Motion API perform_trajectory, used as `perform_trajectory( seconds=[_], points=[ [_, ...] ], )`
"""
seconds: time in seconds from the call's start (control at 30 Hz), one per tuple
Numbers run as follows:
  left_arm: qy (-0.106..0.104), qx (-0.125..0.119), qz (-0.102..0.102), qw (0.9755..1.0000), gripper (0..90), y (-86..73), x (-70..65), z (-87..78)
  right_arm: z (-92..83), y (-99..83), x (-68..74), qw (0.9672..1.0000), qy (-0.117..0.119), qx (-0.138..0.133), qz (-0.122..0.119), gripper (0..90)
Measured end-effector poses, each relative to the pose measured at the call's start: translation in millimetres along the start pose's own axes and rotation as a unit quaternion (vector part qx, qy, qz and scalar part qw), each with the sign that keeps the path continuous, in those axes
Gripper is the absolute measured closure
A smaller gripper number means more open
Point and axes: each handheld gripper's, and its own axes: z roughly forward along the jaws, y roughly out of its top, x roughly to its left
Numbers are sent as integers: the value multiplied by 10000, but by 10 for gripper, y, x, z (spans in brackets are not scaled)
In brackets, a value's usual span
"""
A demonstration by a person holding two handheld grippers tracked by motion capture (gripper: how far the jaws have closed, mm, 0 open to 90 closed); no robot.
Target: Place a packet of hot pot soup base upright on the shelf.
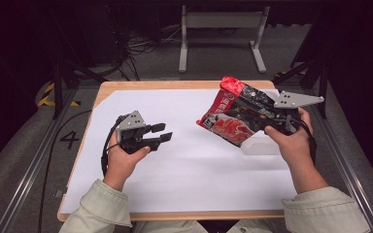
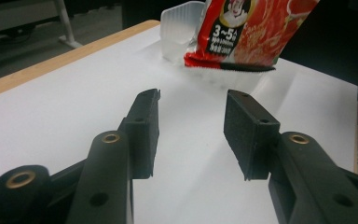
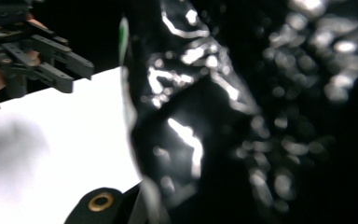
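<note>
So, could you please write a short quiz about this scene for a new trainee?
1. Which gripper holds the red snack bag?
2. True or false: the left gripper is clamped on the clear plastic tray.
3. The bag hangs: A) above the tray, B) flat on the white sheet, C) on the floor.

Key: 1. The right gripper. 2. False, its jaws are open with nothing between them. 3. A.

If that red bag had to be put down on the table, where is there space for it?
The white sheet is bare between the left gripper and the red bag, and along its near edge by the sleeves. It is crowded on the right, where the clear plastic tray sits under the bag in the right gripper.
</note>
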Motion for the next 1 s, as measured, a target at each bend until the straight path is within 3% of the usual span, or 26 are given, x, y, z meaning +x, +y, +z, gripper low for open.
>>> perform_trajectory(
  seconds=[0.07,0.4,0.57,1.0],
  points=[
    [84,6,68,9999,552,-28,6,-15,-32,12,-47,9999,-93,59,10,847],
    [56,57,-80,9999,540,-121,93,-102,-170,55,-217,9987,-458,202,45,845],
    [9,17,-273,9996,533,-164,138,-130,-270,51,-343,9971,-707,245,114,844],
    [39,24,-344,9994,522,-210,177,-163,-433,28,-656,9912,-1219,469,211,842]
  ],
)
